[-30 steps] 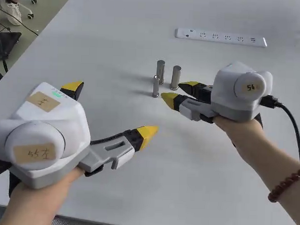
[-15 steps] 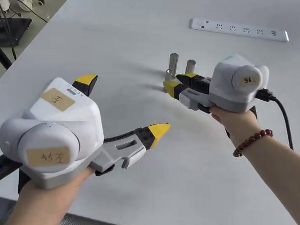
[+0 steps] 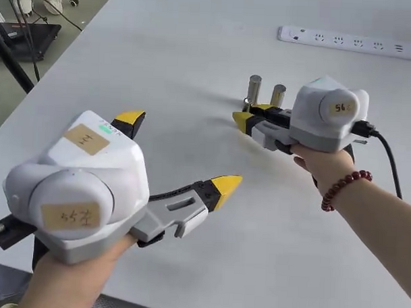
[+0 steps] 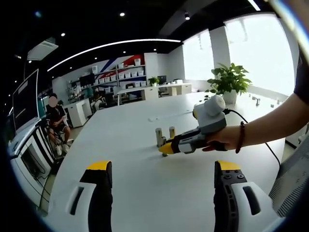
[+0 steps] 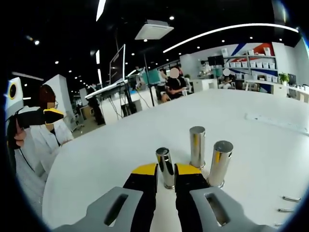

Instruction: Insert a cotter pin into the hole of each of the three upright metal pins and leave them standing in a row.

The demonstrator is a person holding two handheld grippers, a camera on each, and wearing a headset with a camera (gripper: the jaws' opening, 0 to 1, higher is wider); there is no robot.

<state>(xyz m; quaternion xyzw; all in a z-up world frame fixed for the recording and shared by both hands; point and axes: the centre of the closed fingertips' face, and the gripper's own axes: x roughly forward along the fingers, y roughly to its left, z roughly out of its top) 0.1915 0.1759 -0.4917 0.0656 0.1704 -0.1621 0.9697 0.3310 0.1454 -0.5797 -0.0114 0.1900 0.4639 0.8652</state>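
We have the right gripper [image 5: 165, 171] clamped on the nearest pin [image 5: 165, 162] of three standing on the table [image 3: 195, 59], the left gripper [image 4: 162, 166] spread wide, so next it should probably fetch a cotter pin [image 5: 288, 198] lying nearby.

1. In the right gripper view, two tall pins [image 5: 197, 145] crowd the short pin [image 5: 165, 166] at 1 and 3 o'clock, just beyond the right gripper's [image 5: 165, 171] fingers [image 5: 145, 171].
2. In the head view, bare surface [image 3: 195, 72] opens from 7 to 11 o'clock of them.
3. The power strip [image 3: 351, 43] lies well apart at 2 o'clock.
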